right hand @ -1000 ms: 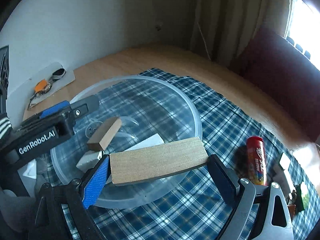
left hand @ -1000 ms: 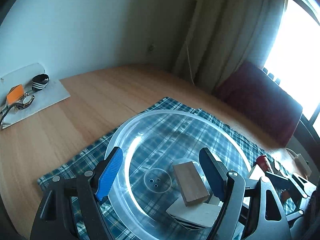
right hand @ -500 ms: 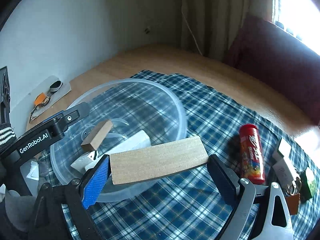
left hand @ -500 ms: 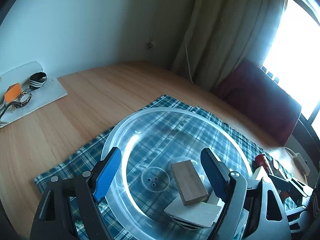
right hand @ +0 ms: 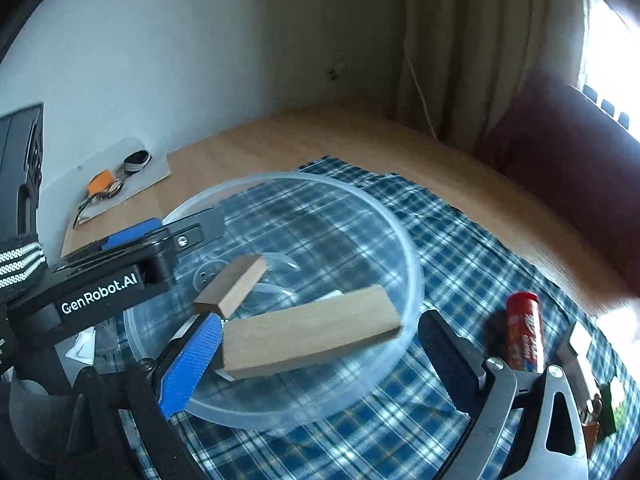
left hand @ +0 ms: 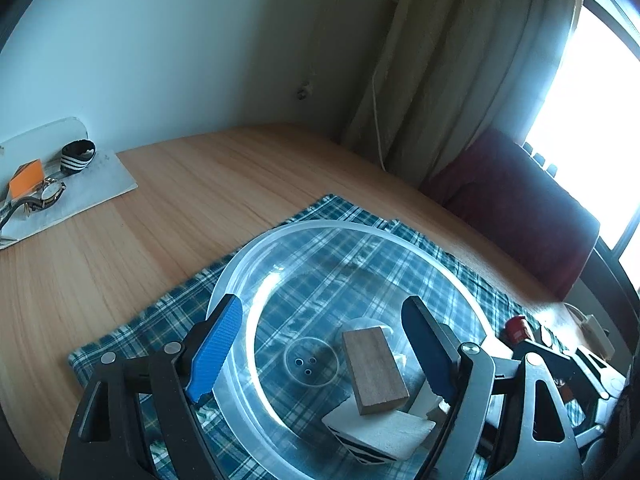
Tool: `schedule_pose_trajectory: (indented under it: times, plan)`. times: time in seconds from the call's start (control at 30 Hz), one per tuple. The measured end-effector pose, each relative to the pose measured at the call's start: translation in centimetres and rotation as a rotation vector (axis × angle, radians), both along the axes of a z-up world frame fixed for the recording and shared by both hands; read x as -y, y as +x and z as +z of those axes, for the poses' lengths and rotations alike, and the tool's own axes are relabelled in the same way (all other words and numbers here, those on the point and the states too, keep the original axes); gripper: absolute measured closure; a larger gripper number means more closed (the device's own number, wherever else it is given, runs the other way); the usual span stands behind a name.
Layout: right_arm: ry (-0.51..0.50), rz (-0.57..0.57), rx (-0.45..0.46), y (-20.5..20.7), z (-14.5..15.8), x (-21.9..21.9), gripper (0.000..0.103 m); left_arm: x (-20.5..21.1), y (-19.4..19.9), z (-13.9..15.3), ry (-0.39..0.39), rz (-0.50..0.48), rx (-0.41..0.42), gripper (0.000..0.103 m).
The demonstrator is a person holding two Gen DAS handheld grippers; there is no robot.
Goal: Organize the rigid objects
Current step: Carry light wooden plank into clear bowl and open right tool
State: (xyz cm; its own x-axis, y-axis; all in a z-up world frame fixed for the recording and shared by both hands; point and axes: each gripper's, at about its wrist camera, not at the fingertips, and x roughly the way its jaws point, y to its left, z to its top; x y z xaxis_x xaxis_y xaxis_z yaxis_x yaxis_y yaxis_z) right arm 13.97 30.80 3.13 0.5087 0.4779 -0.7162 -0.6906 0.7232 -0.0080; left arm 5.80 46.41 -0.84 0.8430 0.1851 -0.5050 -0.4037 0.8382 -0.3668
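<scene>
A clear plastic bowl (left hand: 256, 256) stands on a blue checked cloth (left hand: 160, 320). In it a small wooden block (left hand: 374, 370) leans on a white block (left hand: 380, 436). My left gripper (left hand: 322, 308) hovers open over the bowl with nothing between its fingers. In the right wrist view a long wooden block (right hand: 308, 332) lies tilted over the bowl's near rim (right hand: 416, 280). My right gripper (right hand: 320, 320) is open around it. The block's left end is at the blue finger, and a gap shows at its right end. The small block (right hand: 236, 286) sits behind it.
A red tube (right hand: 524, 336), a white adapter (right hand: 576, 344) and small items lie on the cloth right of the bowl. A white tray (left hand: 96, 188) with a watch, an orange piece and a striped band sits by the wall. A dark red chair (left hand: 512, 200) stands beyond the wooden table.
The long block, gripped a moment ago, has come free of the right finger and sunk toward the bowl. The right gripper swung back over the bowl's rim. The left gripper barely moved.
</scene>
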Motion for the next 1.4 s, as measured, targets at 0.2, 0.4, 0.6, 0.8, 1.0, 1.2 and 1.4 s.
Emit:
schedule_pose_trajectory:
  times: [0.2,0.4,0.6,0.8,1.0,1.2,1.4]
  plan:
    - [0.003,-0.068,0.009,-0.2,0.6,2.4,0.003,0.0,0.0,0.0,-0.005,0.0,0.003,0.02]
    - [-0.158,-0.134,0.099,-0.3,-0.7,1.5,0.003,-0.1,0.0,0.0,-0.005,0.0,0.004,0.02]
    - [-0.25,-0.143,0.187,-0.3,-1.2,-1.3,0.003,-0.1,0.0,0.1,-0.012,-0.001,0.009,0.02]
    - [-0.215,-0.16,0.164,1.1,-1.0,-2.0,0.003,-0.2,-0.4,0.3,-0.015,0.018,0.027,0.02]
    - [-0.132,-0.214,0.112,1.9,-0.6,-0.4,0.003,-0.2,-0.7,0.5,-0.01,0.032,0.035,0.018]
    - [-0.092,-0.281,0.081,2.6,-0.2,1.3,0.002,-0.6,-1.6,1.0,-0.002,0.077,0.074,0.016]
    - [-0.095,-0.273,0.035,3.3,-1.0,0.9,0.003,-0.3,-1.9,1.3,0.018,0.081,0.083,0.014]
